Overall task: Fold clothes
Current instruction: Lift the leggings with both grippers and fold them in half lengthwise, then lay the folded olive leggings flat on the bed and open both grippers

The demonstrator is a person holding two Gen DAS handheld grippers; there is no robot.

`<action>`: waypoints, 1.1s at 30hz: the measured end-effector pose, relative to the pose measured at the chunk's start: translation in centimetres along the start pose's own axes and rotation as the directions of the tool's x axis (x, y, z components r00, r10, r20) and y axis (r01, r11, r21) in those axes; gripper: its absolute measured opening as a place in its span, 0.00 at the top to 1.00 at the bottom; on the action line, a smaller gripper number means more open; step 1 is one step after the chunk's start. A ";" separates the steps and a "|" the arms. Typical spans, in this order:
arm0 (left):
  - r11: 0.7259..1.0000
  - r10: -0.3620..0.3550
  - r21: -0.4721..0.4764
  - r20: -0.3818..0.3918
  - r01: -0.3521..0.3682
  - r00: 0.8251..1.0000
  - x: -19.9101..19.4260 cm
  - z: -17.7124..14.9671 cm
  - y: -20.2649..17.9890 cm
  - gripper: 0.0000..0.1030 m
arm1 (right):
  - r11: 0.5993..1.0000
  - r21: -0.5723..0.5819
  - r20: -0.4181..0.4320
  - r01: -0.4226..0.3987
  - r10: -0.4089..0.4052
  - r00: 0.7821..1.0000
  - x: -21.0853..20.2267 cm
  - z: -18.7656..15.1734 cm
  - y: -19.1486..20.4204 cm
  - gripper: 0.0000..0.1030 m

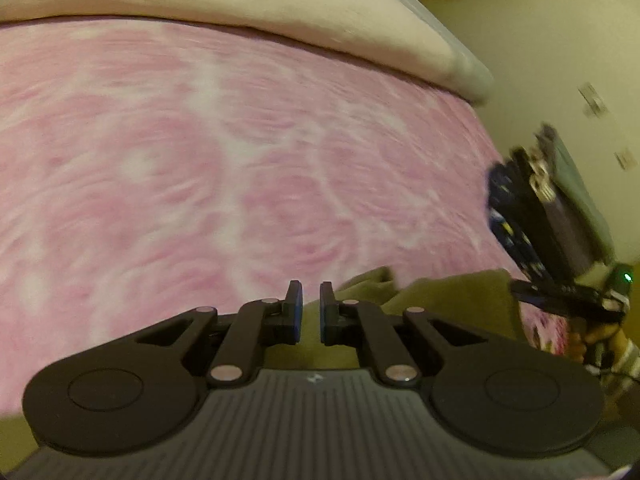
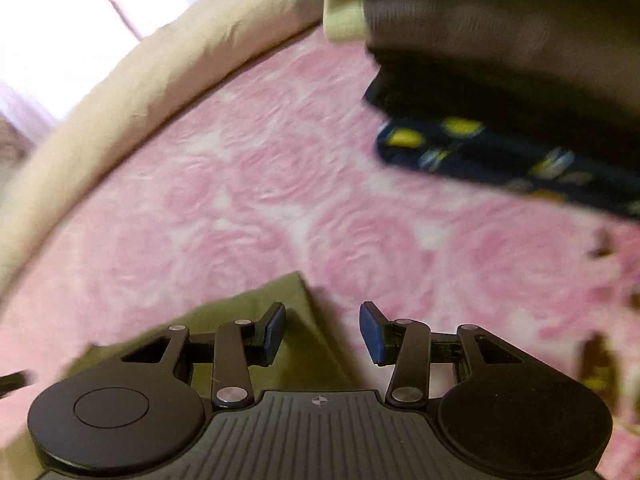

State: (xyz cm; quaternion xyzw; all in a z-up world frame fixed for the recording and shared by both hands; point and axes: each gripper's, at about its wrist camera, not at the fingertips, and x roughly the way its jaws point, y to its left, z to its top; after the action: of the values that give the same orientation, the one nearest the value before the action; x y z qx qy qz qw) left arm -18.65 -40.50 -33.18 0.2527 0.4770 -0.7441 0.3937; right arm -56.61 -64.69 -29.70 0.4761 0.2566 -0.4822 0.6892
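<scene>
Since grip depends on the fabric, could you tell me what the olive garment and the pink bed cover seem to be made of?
The olive garment looks like thin, matte woven cloth, perhaps cotton: it lies flat with a crisp corner. The pink bed cover looks like soft plush or fleece with an embossed rose pattern in relief; motion blur leaves the exact fibre open.

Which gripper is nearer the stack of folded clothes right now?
Right. The right gripper is nearer the stack, which fills its upper right; the left gripper sees it far off, beyond the olive cloth.
</scene>
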 end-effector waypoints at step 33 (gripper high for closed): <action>0.995 -0.092 0.017 -0.078 0.093 0.993 12.1 2.7 -1.4 0.98 | 0.983 -0.155 -0.042 -0.095 0.090 0.995 3.1 -1.7 -0.7 0.96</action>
State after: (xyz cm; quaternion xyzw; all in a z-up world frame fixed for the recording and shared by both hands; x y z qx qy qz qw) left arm -26.63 -46.86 -40.47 0.2628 0.4953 -0.7561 0.3375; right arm -55.81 -64.52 -33.16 0.4403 0.2832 -0.4198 0.7415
